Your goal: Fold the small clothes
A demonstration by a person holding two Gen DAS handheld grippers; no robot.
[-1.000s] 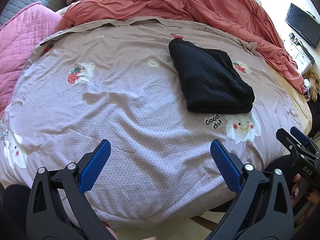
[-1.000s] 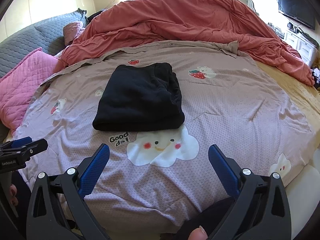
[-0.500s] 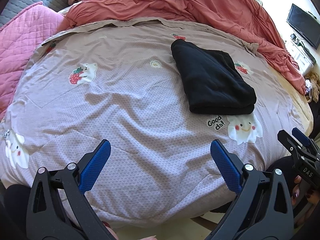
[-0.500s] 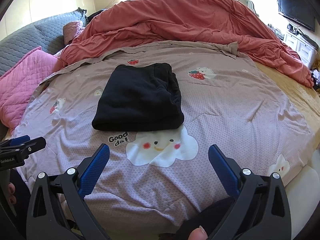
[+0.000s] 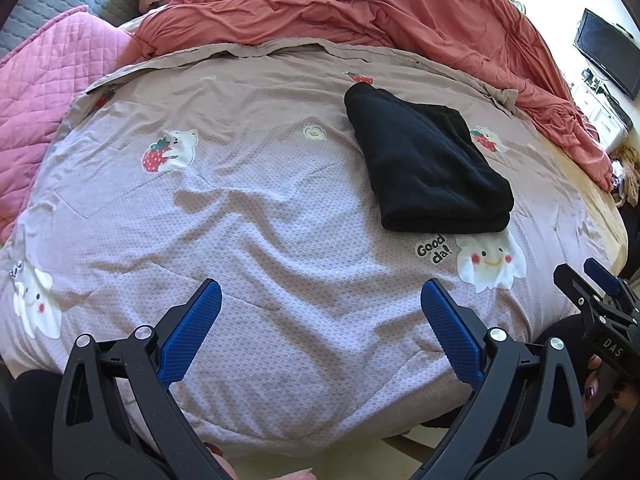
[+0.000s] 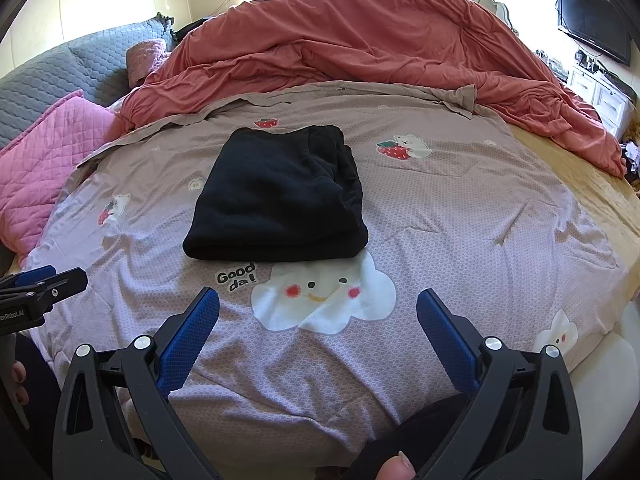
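Observation:
A black garment (image 5: 424,164) (image 6: 280,196) lies folded into a thick rectangle on the lilac cartoon-print sheet (image 5: 248,208) (image 6: 460,216), its folded edge toward me. My left gripper (image 5: 322,300) hangs open over the sheet near the bed's front edge, well to the left of the garment, with nothing between its blue pads. My right gripper (image 6: 318,308) is open too, just short of the garment above a white cloud print, and holds nothing. In the left wrist view the right gripper (image 5: 596,292) shows at the far right edge; in the right wrist view the left gripper (image 6: 44,284) shows at the far left.
A rumpled red duvet (image 6: 380,44) is heaped across the back of the bed. Pink quilted pillows (image 5: 44,92) and a grey headboard (image 6: 60,76) lie to the left. A wall television (image 6: 592,28) and a white cabinet (image 6: 600,96) stand at the right.
Both views have shifted only slightly; the left gripper has drifted a little so the garment sits marginally further right and lower. The garment has not moved and both grippers stay open.

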